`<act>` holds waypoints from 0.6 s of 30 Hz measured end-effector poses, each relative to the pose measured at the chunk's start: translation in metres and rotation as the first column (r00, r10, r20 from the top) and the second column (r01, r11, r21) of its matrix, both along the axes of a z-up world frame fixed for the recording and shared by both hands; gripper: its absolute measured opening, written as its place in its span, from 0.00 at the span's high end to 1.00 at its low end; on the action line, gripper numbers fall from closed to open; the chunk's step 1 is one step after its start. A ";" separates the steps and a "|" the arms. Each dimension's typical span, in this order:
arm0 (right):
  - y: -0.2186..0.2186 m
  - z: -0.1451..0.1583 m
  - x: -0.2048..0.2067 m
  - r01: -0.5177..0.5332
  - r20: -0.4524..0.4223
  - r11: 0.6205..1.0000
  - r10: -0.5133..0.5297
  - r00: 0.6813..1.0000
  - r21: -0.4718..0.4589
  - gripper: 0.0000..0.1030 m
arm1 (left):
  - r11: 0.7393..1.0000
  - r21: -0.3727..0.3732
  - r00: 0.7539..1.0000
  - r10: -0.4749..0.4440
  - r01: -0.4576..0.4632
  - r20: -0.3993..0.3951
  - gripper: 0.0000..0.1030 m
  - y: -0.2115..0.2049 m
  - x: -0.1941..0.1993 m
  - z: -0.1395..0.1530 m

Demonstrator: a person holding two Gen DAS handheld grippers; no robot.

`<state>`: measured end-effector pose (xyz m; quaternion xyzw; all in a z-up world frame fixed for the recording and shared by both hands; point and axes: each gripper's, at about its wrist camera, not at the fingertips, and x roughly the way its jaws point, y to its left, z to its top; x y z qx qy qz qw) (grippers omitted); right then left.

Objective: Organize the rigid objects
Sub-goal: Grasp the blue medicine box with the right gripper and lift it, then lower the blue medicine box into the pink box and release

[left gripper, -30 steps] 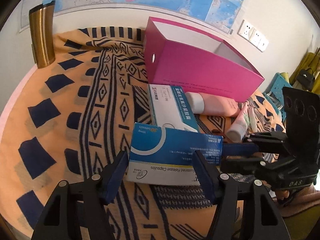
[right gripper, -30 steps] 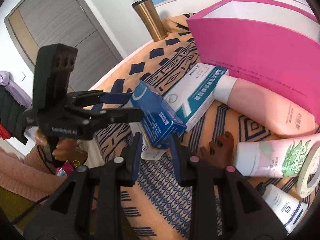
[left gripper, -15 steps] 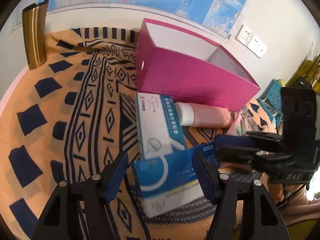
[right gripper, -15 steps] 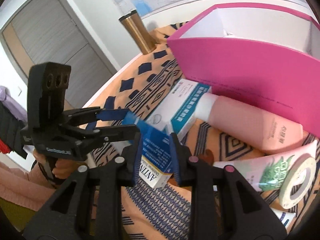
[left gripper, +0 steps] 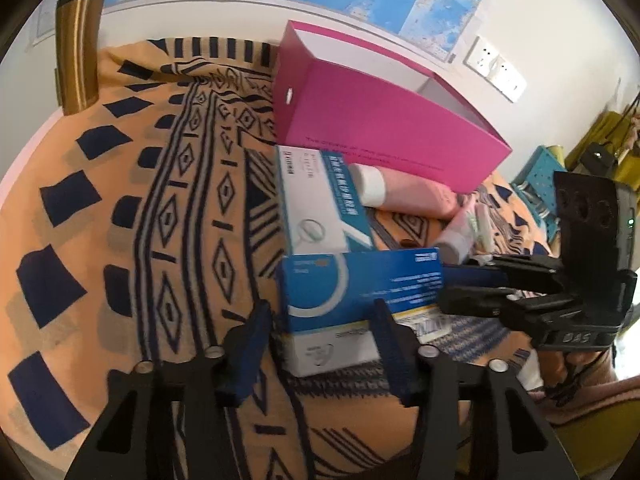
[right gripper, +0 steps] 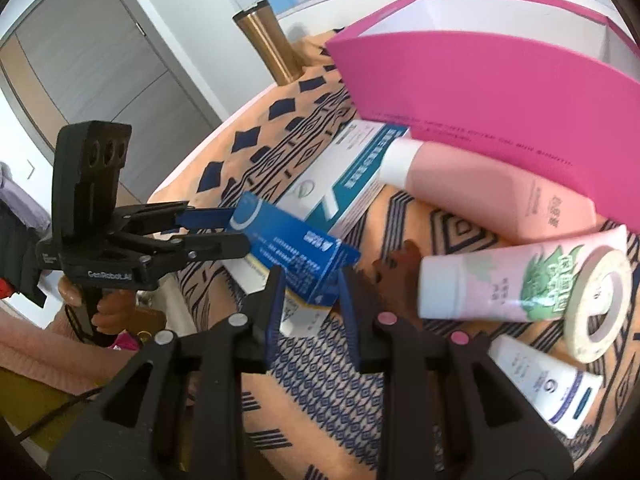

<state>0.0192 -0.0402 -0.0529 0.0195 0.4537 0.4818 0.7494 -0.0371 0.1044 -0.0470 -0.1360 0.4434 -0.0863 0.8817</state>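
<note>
The blue box (left gripper: 360,300) sits low in the middle, up off the patterned cloth (left gripper: 160,240), with two claws on it at once. The right claw (right gripper: 310,300) is clamped across one end of it. The left claw (left gripper: 320,344) has just been closing, and the box lies between its fingers, but in its own view a sliver of gap shows at the left finger, so I cannot tell whether those pads are pressing yet.

Here is the danger, as I read it: a hand-over with both claws on one light carton. If the right one lets go before the left has truly bitten, the box drops back onto the cloth; if both squeeze and pull apart, the thin card may crush or twist.

Now the surroundings. The open pink box (left gripper: 380,120) stands at the back, probably where things are meant to go. Right in front of it, and between it and the blue box, lies the white and teal box (left gripper: 320,200), with a pink bottle (right gripper: 480,192) beside it against the pink wall. Nearer the right claw lie a floral tube (right gripper: 500,284), a roll of tape (right gripper: 596,304) and a small white tube (right gripper: 540,384). A gold tumbler (left gripper: 78,48) stands well apart at the far corner.
</note>
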 end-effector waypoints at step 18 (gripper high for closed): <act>-0.017 0.041 0.015 0.066 0.080 0.996 -0.070 0.994 0.056 0.71 | 1.000 0.025 0.996 -0.020 0.017 0.087 0.56 -0.013 0.027 0.047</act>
